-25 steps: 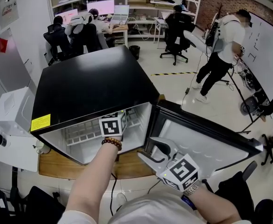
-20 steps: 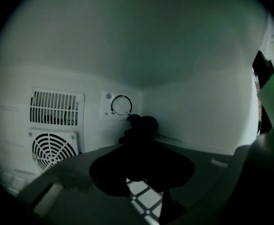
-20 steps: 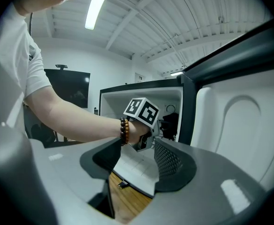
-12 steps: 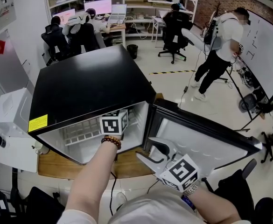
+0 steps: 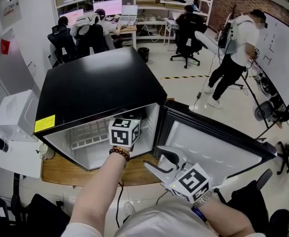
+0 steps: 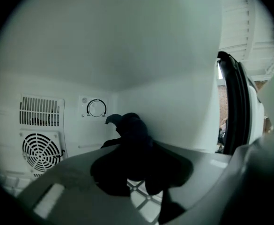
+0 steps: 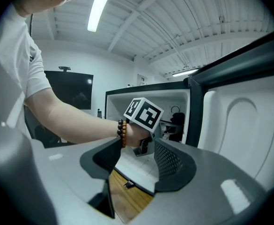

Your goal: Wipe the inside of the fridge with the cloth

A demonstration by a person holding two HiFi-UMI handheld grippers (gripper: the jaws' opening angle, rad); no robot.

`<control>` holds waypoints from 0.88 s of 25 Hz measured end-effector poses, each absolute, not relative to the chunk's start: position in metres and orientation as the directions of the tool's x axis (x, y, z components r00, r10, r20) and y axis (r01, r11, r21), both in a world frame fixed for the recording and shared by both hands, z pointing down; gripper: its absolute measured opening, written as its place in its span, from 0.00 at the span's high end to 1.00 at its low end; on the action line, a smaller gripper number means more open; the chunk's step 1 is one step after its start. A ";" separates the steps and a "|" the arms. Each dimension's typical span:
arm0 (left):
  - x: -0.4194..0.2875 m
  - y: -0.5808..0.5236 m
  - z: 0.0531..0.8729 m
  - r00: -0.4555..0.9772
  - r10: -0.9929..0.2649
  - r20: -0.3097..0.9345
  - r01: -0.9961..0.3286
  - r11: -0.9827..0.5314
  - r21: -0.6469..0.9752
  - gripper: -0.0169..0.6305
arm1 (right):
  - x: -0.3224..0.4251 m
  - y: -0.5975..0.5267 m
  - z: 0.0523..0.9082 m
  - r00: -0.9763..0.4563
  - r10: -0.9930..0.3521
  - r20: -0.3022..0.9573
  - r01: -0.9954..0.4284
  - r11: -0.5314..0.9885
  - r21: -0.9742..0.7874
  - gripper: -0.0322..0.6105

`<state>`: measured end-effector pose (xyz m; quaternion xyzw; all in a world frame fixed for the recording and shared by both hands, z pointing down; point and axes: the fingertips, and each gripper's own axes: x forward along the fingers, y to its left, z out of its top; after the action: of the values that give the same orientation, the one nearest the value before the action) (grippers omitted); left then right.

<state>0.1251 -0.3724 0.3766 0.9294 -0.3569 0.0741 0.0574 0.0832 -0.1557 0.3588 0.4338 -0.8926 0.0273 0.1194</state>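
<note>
The small black-topped fridge [image 5: 95, 90] stands with its door [image 5: 218, 147] swung open to the right. My left gripper [image 6: 137, 167] reaches into the white interior; in the head view only its marker cube [image 5: 124, 131] shows. It is shut on a dark cloth [image 6: 129, 130], and its jaws have just been closing a little further on that cloth. The cloth bunches up in front of the back wall, near the thermostat dial [image 6: 96, 108]. My right gripper [image 5: 163, 163] hangs outside by the door's lower corner, open, with nothing between its fingers [image 7: 167, 161].
A fan grille [image 6: 40, 151] sits low on the fridge's back wall, and a wire shelf [image 5: 87, 137] lies inside. The fridge rests on a wooden board [image 5: 60, 169]. A white box [image 5: 13, 117] stands left. A person [image 5: 235, 53] walks at right; others sit at desks behind.
The left gripper's marker cube has shifted a little to the right within the fridge opening. The right gripper has kept still.
</note>
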 end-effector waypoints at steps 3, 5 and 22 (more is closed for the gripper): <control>0.126 -0.361 0.375 0.749 -0.640 0.171 -0.655 -0.754 0.045 0.78 | 0.080 -0.152 0.360 -0.599 -0.764 0.238 -0.779 0.625 0.047 0.59; 0.126 -0.354 0.374 0.758 -0.631 0.166 -0.644 -0.764 0.036 0.78 | 0.078 -0.149 0.359 -0.601 -0.763 0.236 -0.778 0.626 0.043 0.59; 0.132 -0.299 0.369 0.829 -0.538 0.152 -0.544 -0.839 -0.003 0.78 | 0.082 -0.138 0.368 -0.616 -0.750 0.242 -0.770 0.638 0.018 0.59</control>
<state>0.1320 -0.2989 0.3690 0.9561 -0.2829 0.0736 0.0201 0.0821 -0.1378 0.3676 0.4231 -0.8978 0.0437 0.1141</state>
